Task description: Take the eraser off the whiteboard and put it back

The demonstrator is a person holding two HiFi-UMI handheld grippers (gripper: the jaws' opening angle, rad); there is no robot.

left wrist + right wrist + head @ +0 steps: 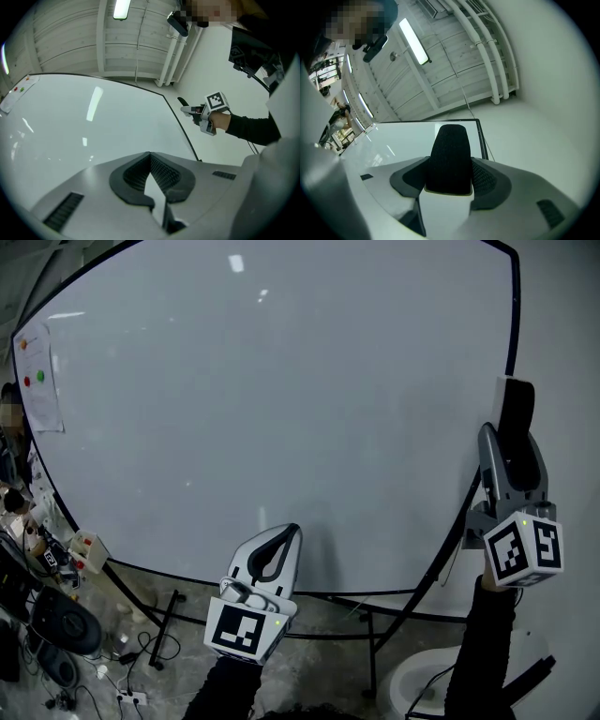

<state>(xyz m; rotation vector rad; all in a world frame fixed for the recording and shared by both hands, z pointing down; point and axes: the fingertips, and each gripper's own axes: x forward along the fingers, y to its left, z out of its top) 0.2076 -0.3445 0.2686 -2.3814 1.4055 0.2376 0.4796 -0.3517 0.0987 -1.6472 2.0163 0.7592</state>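
Note:
A large whiteboard (272,399) with a black frame fills the head view. My right gripper (509,442) is at the board's right edge, shut on the eraser (517,411), whose black felt face sticks out past the fingertips. In the right gripper view the eraser (450,157) stands upright between the jaws of the right gripper (450,183), with the whiteboard (403,140) behind it. My left gripper (289,532) hangs near the board's bottom edge, shut with nothing in it. The left gripper view shows that left gripper (150,157) in front of the whiteboard (93,126), with the right gripper (190,110) off to the right.
A sheet of paper (39,381) with coloured magnets is stuck at the board's upper left. The stand's black legs (370,615) run below the board. Cables and clutter (56,624) lie on the floor at the left. A white wall (562,343) is to the right.

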